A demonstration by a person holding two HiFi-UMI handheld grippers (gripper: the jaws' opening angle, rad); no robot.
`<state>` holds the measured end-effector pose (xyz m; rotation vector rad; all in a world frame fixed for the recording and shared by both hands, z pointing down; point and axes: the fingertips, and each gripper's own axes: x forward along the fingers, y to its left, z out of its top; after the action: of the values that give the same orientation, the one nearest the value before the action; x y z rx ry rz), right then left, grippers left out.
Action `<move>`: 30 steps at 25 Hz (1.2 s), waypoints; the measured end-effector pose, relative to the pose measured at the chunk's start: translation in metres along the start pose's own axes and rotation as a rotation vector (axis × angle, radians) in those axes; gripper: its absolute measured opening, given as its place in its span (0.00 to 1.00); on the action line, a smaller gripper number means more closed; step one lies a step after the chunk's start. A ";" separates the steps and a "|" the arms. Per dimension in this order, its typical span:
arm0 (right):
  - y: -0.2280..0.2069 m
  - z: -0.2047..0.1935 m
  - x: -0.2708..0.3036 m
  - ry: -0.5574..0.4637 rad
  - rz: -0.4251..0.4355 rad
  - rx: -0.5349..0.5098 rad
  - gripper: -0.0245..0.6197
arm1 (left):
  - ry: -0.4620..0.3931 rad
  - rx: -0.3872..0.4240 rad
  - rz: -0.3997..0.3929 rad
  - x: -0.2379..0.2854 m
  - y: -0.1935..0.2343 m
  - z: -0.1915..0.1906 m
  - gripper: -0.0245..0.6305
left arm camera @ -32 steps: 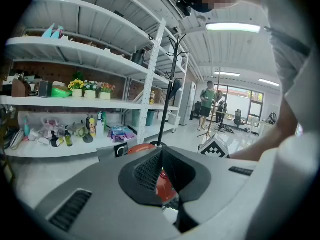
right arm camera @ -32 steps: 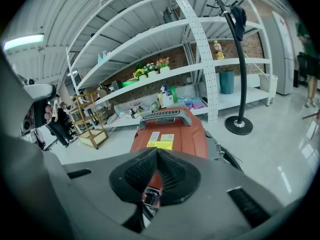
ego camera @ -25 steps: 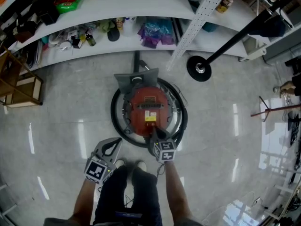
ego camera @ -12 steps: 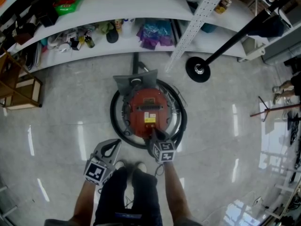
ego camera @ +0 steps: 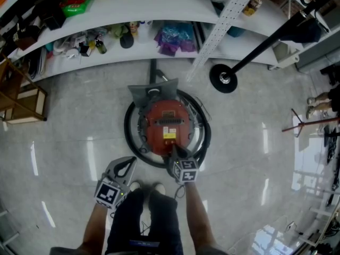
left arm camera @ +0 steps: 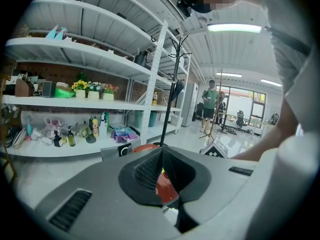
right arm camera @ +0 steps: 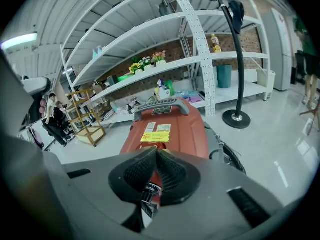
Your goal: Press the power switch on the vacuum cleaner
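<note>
The vacuum cleaner, a red canister ringed by its black hose, sits on the pale floor before the white shelves, directly ahead of my feet. I judge this to be the pressing step. My right gripper, jaws closed tip to tip and holding nothing, points at the near end of the red body, touching it or just above it; I cannot tell which. The power switch itself I cannot pick out: in the right gripper view the closed tips cover the spot below the yellow label. The next move, as I read it, calls for a short, firm push straight down, then a lift clear. My left gripper, jaws likewise together and empty, hangs just outside the hose on the canister's left, apart from it.
</note>
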<state>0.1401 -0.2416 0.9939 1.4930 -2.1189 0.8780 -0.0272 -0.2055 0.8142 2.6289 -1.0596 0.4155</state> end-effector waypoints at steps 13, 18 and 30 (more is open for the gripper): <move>-0.001 0.001 0.001 0.004 -0.002 0.008 0.06 | 0.001 -0.010 0.006 0.000 0.004 -0.001 0.05; -0.001 0.000 0.001 0.029 -0.015 0.007 0.06 | 0.008 -0.015 0.003 -0.001 0.002 -0.003 0.05; -0.003 -0.003 0.004 0.081 -0.025 0.039 0.07 | 0.003 -0.024 0.010 0.001 0.010 0.002 0.05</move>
<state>0.1412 -0.2426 0.9989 1.4742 -2.0319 0.9594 -0.0336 -0.2137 0.8146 2.6021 -1.0706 0.4068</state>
